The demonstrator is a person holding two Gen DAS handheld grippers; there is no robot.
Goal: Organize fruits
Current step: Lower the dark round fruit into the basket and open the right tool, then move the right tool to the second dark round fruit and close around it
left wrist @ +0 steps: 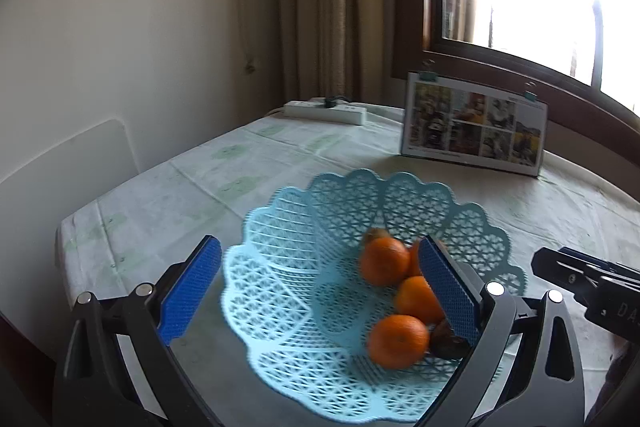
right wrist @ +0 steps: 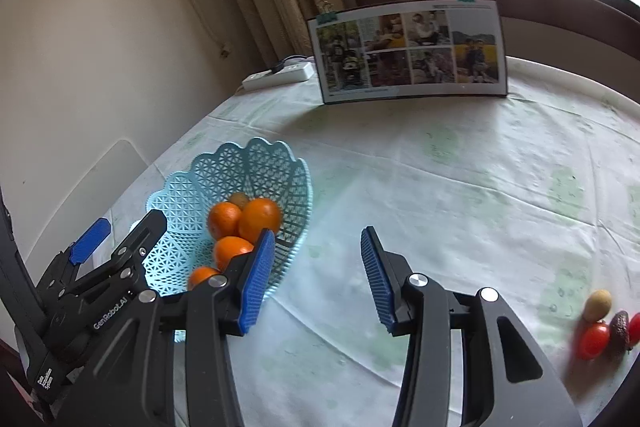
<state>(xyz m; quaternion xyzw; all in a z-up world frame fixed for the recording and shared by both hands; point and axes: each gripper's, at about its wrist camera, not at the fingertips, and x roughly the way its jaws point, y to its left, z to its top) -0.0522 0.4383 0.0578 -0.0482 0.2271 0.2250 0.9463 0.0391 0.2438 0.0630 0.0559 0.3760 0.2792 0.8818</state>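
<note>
Left wrist view: left gripper (left wrist: 320,291) spread wide, nothing between the blue pads, poised over the near rim of a light-blue lattice basket (left wrist: 280,247). Basket sits on a pale tablecloth (left wrist: 180,187) with faint green print. Inside it: four oranges (left wrist: 398,341) clustered toward the right side, plus two brownish fruits, one at the back (left wrist: 376,234) and one at the front right (left wrist: 446,343) (kind unclear; both blurred). The right pad hides part of one orange. Black body of the other gripper shows at the right edge.

Right wrist view: right gripper (right wrist: 318,279) also wide apart and empty, over bare cloth just right of the basket (right wrist: 200,179). Left gripper's body shows at lower left, beside the basket.

Only this view shows loose fruit on the cloth at far right, well apart from the basket: a small yellowish-brown fruit (right wrist: 597,304), a red tomato (right wrist: 593,339) just below it, a dark wrinkled fruit (right wrist: 619,331) beside them, and a second red one (right wrist: 635,327) cut by the frame edge.

Both views: a photo collage board (right wrist: 408,53) with binder clips standing upright at the back by the window, and a white power strip (right wrist: 278,75) near the curtain.
</note>
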